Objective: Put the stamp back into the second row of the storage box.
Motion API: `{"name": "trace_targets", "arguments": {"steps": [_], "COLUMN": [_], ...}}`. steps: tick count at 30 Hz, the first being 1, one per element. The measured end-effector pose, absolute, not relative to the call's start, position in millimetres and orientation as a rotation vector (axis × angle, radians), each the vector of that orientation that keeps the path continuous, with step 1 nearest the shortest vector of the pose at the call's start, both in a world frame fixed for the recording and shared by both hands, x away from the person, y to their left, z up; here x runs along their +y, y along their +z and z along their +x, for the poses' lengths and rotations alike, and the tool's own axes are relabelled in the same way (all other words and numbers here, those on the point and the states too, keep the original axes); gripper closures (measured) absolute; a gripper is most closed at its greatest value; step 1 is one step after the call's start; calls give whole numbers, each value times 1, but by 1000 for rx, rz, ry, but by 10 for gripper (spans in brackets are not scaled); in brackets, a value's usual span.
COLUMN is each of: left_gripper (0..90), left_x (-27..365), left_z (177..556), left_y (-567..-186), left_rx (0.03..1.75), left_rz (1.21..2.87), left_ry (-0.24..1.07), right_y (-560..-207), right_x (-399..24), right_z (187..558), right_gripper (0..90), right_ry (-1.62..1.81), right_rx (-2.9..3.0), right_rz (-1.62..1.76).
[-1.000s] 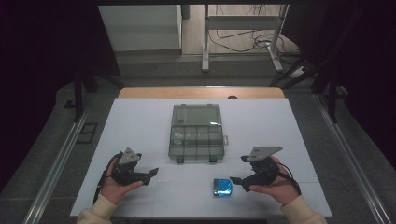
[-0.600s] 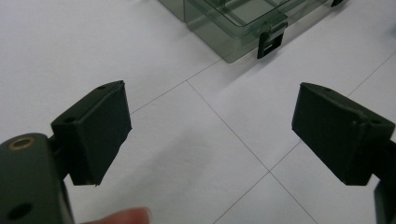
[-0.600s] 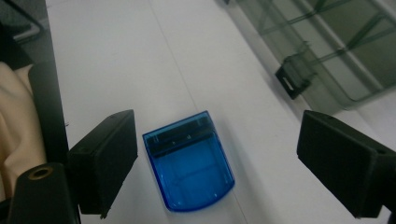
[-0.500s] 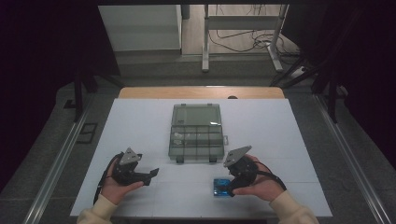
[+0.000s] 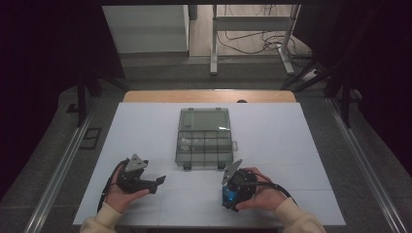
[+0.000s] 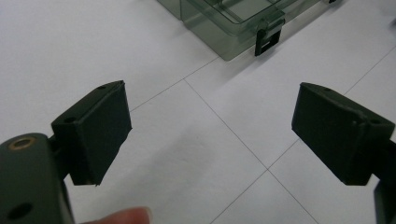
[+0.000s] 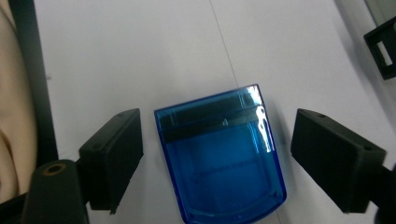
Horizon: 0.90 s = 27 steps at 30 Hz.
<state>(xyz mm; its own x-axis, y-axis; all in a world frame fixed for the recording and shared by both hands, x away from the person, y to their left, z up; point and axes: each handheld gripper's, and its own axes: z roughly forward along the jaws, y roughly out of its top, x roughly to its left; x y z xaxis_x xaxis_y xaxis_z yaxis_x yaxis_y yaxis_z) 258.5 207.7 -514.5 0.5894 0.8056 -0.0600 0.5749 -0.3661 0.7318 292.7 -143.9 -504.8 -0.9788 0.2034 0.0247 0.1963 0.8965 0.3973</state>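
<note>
Dark floor and a metal frame stood beyond the white tabletop (image 5: 145,126), which carried a clear compartment box (image 5: 204,138) near its middle. Toward the near left corner, the left gripper (image 5: 158,180) rested in the person's hand exactly where it had been a second earlier, its jaws spread wide over bare tabletop, with the box's front latch (image 6: 266,39) ahead of them. Further right, near the near edge, the change was plain: the right gripper (image 5: 228,203), which a second ago lay to the right of the small blue case (image 7: 219,156) and apart from it, had swung over and now sat on top of it. In the right gripper view the jaws were spread, one on each side of the case, neither touching it, while the case lay flat on the tabletop between them. That shift suggested the pick-up was lined up but not yet made; closing the jaws on the case's two sides appeared to be what was needed next.
</note>
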Motion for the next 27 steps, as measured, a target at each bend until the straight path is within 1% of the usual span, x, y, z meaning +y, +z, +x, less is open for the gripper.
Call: {"name": "trace_targets", "arguments": {"steps": [4,7,8,9,10,13,21,27], "left_gripper": [123,123,124,123,123,124,124,125], "left_x": [208,208,208,208,208,208,209,209], "left_z": [259,258,258,259,259,259,257,258], "left_y": [-515,-515,-515,-515,-515,-515,-514,-514], "left_rx": [1088,1087,1087,1092,1092,1091,1089,1094], "left_rz": [2090,2090,2090,2085,2086,2086,2084,2084], "left_ry": [399,400,400,400,400,401,405,404], "right_y": [-507,-508,-508,-508,-507,-506,-506,-489], "right_x": [-144,-145,-145,-146,-147,-148,-149,-156], "right_z": [293,292,292,292,292,292,292,296], "right_gripper": [222,286,286,341,365,395,406,407], "right_ry": [615,599,599,613,613,615,636,745], "right_rx": [3051,3031,3031,3033,3023,3024,3034,2991], "right_rz": [306,284,284,264,250,241,228,244]}}
